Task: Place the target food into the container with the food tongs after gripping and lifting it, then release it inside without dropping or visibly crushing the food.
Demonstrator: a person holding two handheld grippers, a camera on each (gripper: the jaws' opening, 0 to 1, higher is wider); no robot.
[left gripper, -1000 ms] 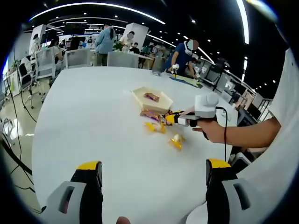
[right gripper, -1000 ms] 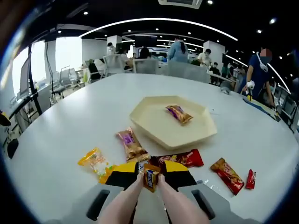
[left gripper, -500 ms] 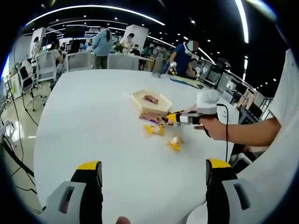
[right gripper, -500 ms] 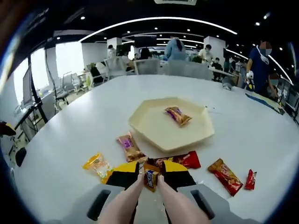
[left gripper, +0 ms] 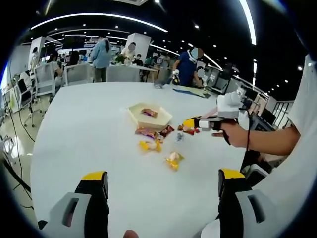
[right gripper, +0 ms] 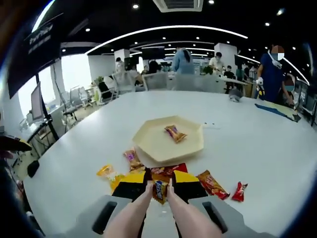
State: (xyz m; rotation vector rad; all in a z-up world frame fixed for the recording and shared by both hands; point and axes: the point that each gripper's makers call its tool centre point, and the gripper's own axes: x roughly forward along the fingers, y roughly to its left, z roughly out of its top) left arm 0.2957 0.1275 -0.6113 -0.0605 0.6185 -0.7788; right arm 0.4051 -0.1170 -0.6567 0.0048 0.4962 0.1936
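Right claw [right gripper: 160, 191] pinches a small snack packet [right gripper: 159, 190] via tongs [right gripper: 148, 210], bottom centre, above the white bench [right gripper: 257, 148]. Tray [right gripper: 148, 144] with one candy [right gripper: 173, 133] mid-frame. Left claw [left gripper: 163, 186] spread wide, bottom of frame, holding nothing.

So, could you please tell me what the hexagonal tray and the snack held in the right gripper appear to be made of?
The hexagonal tray looks like matte cream plastic or possibly melamine: uniform colour, raised rim. The snack packet held in the right gripper looks like glossy printed plastic film, orange with a blue patch and crimped ends.
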